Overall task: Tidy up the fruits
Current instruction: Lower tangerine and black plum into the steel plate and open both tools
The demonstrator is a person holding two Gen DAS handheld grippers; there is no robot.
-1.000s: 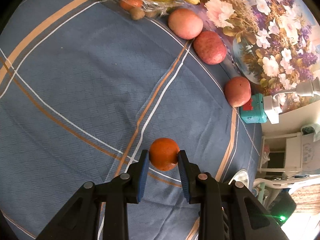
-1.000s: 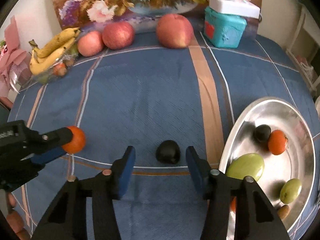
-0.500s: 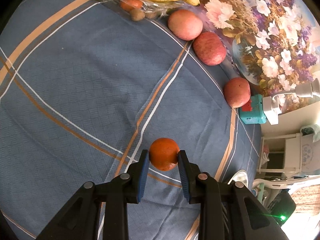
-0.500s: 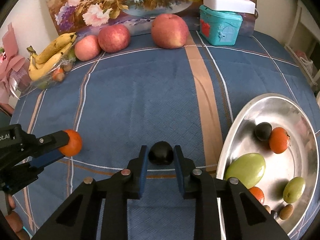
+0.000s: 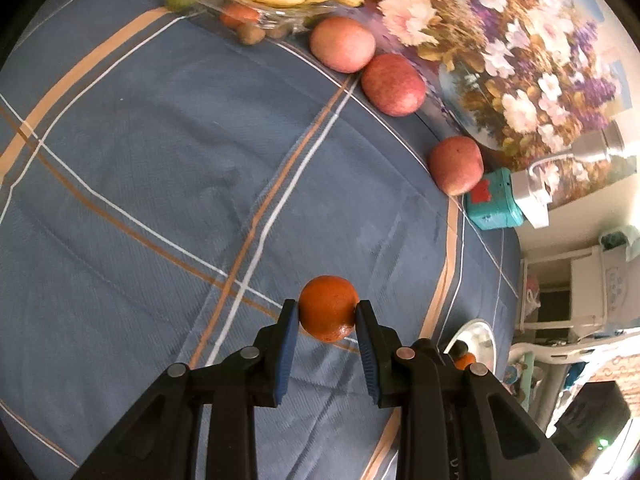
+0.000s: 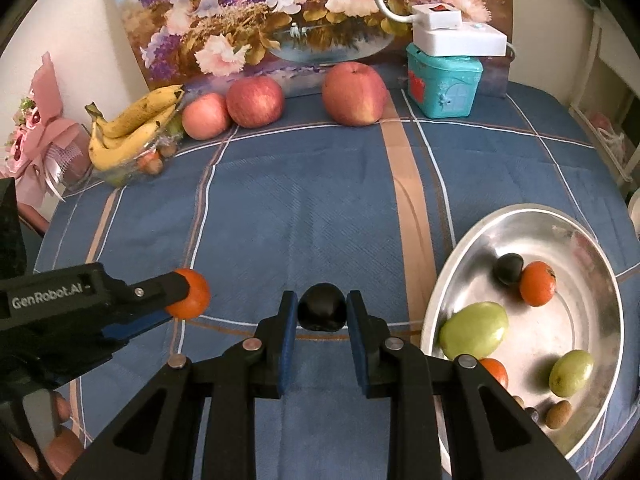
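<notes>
fingers (image 6: pixel 289 316) pinching dark fruit (image 6: pixel 322 307), orange (image 5: pixel 329 307) clamped

Cream wall (image 6: pixel 76 32) behind a floral painting (image 6: pixel 280 12); white shelving (image 5: pixel 580 284) beside the table

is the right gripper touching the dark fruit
Touching. The right wrist view shows the right gripper with both blue pads pressed against the sides of the dark fruit, no gap on either side.

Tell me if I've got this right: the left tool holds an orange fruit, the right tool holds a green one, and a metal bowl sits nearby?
Nearly. The right tool grips a black fruit, not a green one, as the right wrist view shows. The left tool holds the orange fruit, and the metal bowl is nearby.
</notes>
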